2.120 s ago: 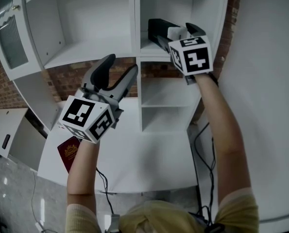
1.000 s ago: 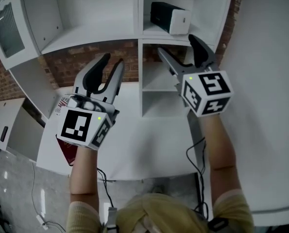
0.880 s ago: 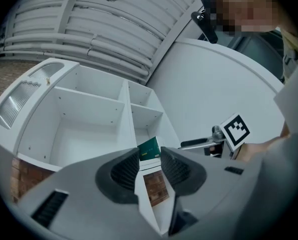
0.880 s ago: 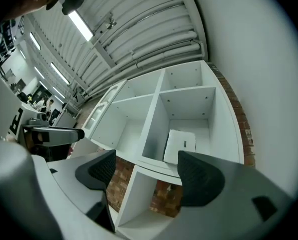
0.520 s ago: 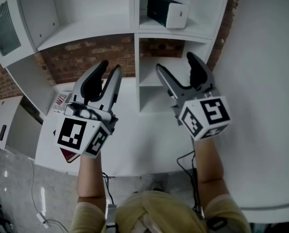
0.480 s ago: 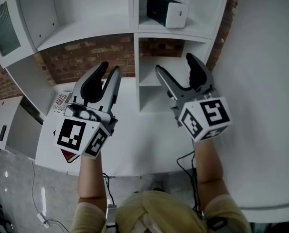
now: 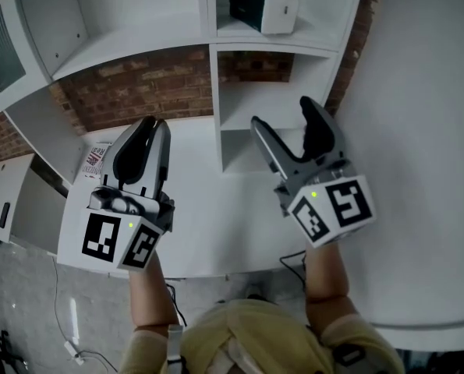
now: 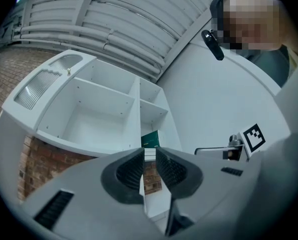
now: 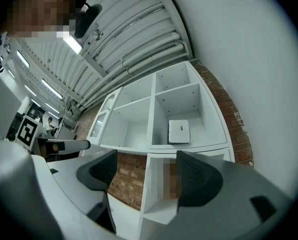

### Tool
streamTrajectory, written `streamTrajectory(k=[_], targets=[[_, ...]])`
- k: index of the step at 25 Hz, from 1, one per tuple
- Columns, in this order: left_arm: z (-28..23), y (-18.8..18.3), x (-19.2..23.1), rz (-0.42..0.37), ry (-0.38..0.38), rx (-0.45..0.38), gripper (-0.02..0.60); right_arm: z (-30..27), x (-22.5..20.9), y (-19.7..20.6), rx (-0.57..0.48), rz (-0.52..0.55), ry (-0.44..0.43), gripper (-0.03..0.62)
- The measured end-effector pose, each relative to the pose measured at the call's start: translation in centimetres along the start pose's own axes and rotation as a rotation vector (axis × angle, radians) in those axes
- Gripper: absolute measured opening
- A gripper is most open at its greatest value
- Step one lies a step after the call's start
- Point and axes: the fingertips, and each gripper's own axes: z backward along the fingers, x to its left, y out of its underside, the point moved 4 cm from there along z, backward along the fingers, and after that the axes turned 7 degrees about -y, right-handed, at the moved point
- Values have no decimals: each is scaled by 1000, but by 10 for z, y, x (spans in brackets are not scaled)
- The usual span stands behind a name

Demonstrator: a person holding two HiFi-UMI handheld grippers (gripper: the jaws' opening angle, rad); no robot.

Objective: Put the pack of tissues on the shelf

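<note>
The pack of tissues [image 7: 263, 8], dark green with a white end, lies in the upper right compartment of the white shelf unit [image 7: 213, 49]. No gripper touches it. In the right gripper view its white end [image 9: 179, 132] faces me, and the left gripper view shows its green side [image 8: 150, 140]. My right gripper [image 7: 282, 115] hangs open and empty well below and in front of that compartment. My left gripper [image 7: 143, 135] is over the table's left part; its jaws have just been closing and now stand shut with nothing between them.
The white table [image 7: 216, 209] runs under both grippers, up to the brick wall [image 7: 138, 84]. A small printed booklet [image 7: 97, 160] lies by the left gripper. A glass-fronted cabinet door [image 7: 1, 45] stands at the far left. The lower shelf compartments [image 7: 270, 92] hold nothing.
The right gripper has drawn back and down from the pack, which stays in the compartment. Both grippers have sunk toward me. The left jaws have gone from apart to shut.
</note>
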Motion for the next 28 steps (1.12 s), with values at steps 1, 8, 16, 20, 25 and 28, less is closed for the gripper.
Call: streamTrajectory(k=[1,8,16,20,25,28], targets=[[2,0,-1,-7,-6,-1,69,3,1,2,0,-6,4,370],[12,7,-9,-13,-23,0,69,20,4,10,-5,-61,37,326],[14,20,-17,2,-12,26,69,26,8,21,9,-70,57,201],[15,23,-17,11,-12,32,69,28,10,24,10,-74,69,101],[14,26,-16,13,-14,41,69,29,10,24,-4,-104,80,15],[14,27,-14,12,-20,43,69,31,8,24,-6,-103,83,3]])
